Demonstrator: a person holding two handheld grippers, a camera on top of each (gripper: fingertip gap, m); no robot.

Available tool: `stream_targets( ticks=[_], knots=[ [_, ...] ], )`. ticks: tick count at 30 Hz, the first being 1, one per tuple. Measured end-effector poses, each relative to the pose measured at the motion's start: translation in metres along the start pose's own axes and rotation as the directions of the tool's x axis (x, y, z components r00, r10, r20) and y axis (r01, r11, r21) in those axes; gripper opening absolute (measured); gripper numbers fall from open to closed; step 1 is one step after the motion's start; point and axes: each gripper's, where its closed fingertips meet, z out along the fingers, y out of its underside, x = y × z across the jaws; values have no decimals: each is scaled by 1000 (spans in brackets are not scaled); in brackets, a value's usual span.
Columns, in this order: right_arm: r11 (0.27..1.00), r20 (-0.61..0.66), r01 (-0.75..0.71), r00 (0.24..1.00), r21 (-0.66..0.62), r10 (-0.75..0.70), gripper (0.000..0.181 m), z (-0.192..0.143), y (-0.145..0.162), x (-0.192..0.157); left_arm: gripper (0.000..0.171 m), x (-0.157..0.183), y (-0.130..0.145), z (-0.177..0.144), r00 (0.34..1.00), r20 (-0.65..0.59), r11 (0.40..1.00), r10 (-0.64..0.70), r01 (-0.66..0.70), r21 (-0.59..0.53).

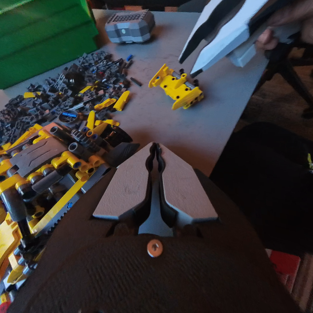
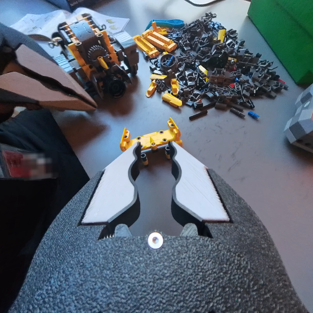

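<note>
Right gripper [image 2: 154, 146] spread apart, tips low over the near edge of a small yellow assembly [image 2: 150, 138] on the grey table [image 2: 228, 160]. One fingertip [image 2: 138, 147] at the assembly's left side, the other at its right, black pins and a grey axle showing in the gap between. Contact with the assembly not certain. From the left wrist view, same gripper [image 1: 188, 67] seen coming down from the upper right, held by a hand [image 1: 267, 39], tips just beside the assembly's [image 1: 176, 87] far end.

Left gripper [image 1: 155, 145] closed, tips together with nothing between them, hovering near the table's edge, just beside a large yellow-and-black model [image 1: 50, 169] on its left. In the right wrist view, same gripper [image 2: 93, 105] at the left, pointing toward the model [image 2: 94, 57], apart from it.

Beyond the model, a wide pile of loose parts [image 2: 216, 67], mostly black and dark grey with scattered yellow beams, a blue strip at its far edge and a small blue pin lying loose at its near side. Open booklet [image 2: 42, 20] lying under and behind the model. Green box [image 2: 284, 33] at the far side of the pile, grey blocky unit [image 1: 130, 26] beside it. Assembly well apart from the pile, alone on bare table between the two grippers.
</note>
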Motion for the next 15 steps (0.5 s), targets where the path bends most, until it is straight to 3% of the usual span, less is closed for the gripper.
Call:
stream_targets(
  ticks=[4, 7, 9, 11, 15],
  knots=[
    [996, 53, 84, 995, -24, -83, 36, -3, -1, -5, 0, -18, 1, -4, 992, -42, 993, -117, 116, -13],
    [987, 82, 159, 984, -36, -155, 36, -10, 1, -6, 0, -38, -4, -13, 997, 62, 999, -35, 34, 25],
    [986, 101, 164, 982, -25, -161, 36, -14, -1, 0, 4, -23, -18, -18, 999, 28, 994, 43, -45, 104],
    [988, 107, 153, 983, -21, -150, 38, -14, -1, 11, 15, 14, -27, -13, 990, -91, 985, 103, -89, 147],
    [985, 190, 169, 969, -38, -158, 48, -6, -1, 19, 28, 48, -24, 15, 967, -178, 982, 185, -177, 57]
  ],
)
